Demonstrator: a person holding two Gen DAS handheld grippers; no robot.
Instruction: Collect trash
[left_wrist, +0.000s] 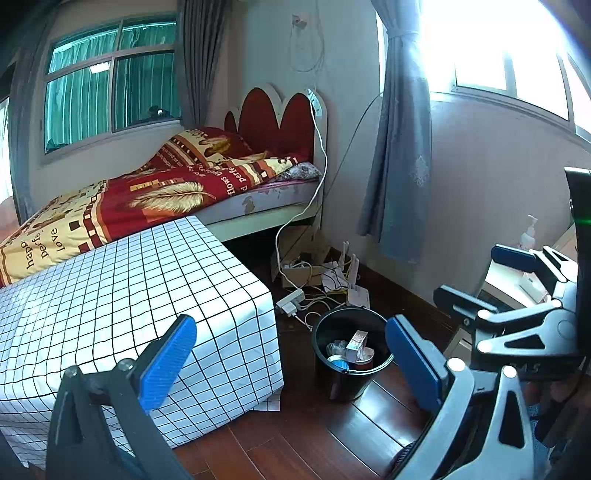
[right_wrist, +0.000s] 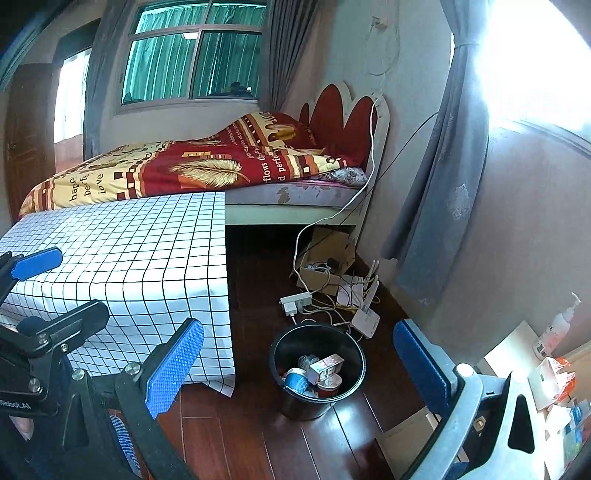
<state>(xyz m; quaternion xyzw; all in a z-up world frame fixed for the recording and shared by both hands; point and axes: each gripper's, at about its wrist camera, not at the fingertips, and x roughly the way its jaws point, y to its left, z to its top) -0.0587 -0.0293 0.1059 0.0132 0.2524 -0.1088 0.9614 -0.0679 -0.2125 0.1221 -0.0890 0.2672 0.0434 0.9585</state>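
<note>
A black trash bin stands on the wooden floor beside the table; it also shows in the right wrist view. Inside lie a small carton, crumpled plastic and cups; the carton shows in the right wrist view too. My left gripper is open and empty, held above the floor just left of the bin. My right gripper is open and empty, with the bin between its blue pads. The right gripper also appears at the right of the left wrist view, open.
A table under a white grid cloth stands at the left, before a bed with a red and yellow quilt. A power strip, cables and a router lie on the floor behind the bin. A low shelf with bottles is at the right.
</note>
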